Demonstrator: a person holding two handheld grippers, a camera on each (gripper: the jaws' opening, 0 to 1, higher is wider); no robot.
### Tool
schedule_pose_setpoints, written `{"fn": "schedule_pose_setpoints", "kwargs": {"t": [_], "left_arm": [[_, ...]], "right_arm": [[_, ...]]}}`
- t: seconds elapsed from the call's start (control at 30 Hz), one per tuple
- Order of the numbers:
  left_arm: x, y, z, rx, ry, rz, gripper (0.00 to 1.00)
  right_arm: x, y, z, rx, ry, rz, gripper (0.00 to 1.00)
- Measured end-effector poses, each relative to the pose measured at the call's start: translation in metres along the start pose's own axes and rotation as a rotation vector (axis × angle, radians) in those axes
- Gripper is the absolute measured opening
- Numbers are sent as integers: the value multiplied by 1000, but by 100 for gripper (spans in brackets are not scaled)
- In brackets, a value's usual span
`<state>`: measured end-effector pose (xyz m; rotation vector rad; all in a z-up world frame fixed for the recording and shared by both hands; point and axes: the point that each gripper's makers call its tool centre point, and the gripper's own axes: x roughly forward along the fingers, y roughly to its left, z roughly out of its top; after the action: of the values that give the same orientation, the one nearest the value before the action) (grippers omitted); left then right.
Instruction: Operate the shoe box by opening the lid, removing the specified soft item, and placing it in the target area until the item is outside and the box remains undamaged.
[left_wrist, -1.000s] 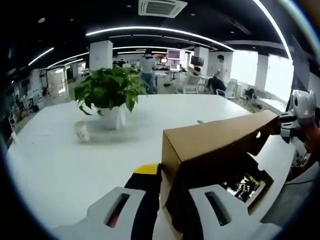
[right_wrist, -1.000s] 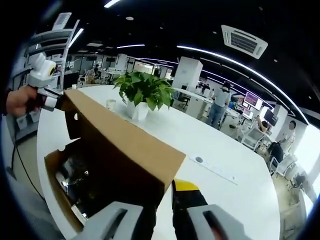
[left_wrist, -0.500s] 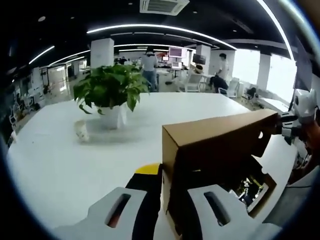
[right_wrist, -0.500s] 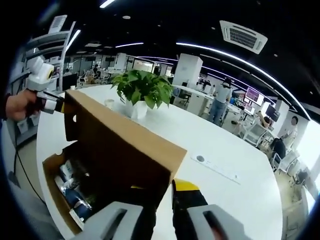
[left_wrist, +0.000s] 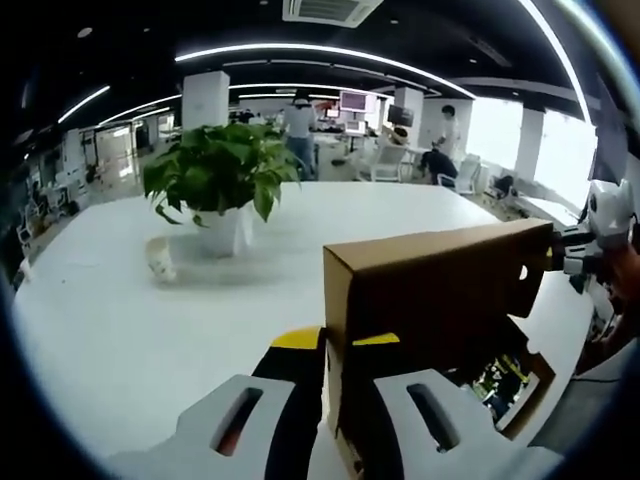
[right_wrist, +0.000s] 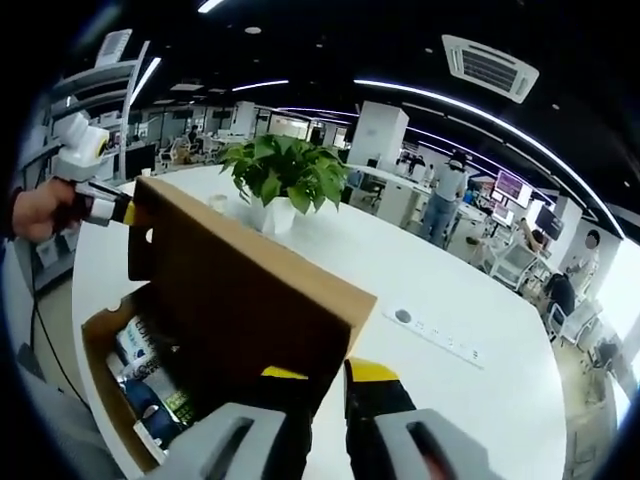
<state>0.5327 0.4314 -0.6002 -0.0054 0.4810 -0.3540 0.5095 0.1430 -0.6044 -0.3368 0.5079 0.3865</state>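
White table (left_wrist: 120, 330) — both tongs (left_wrist: 325, 420) (right_wrist: 318, 425) grip raised lid (right_wrist: 240, 290).

One brown cardboard shoe box (right_wrist: 240, 300) with raised lid; one leafy green plant in a white pot (left_wrist: 220, 180) at eleven o'clock; one small white cup (left_wrist: 160, 258); two white two-jaw grippers (left_wrist: 325, 420) (right_wrist: 320, 440); several packets inside, uncountable.
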Motion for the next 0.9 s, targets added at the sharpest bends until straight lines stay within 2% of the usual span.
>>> {"fn": "schedule_pose_setpoints", "kwargs": {"t": [0.53,0.9], "left_arm": [[4,-1,-2,3,15,1,6],[15,2,-2,1,33,7,6]], "right_arm": [[10,-5,-1,0,20,0,3],[21,-10,-2,0,45,3,3]]}}
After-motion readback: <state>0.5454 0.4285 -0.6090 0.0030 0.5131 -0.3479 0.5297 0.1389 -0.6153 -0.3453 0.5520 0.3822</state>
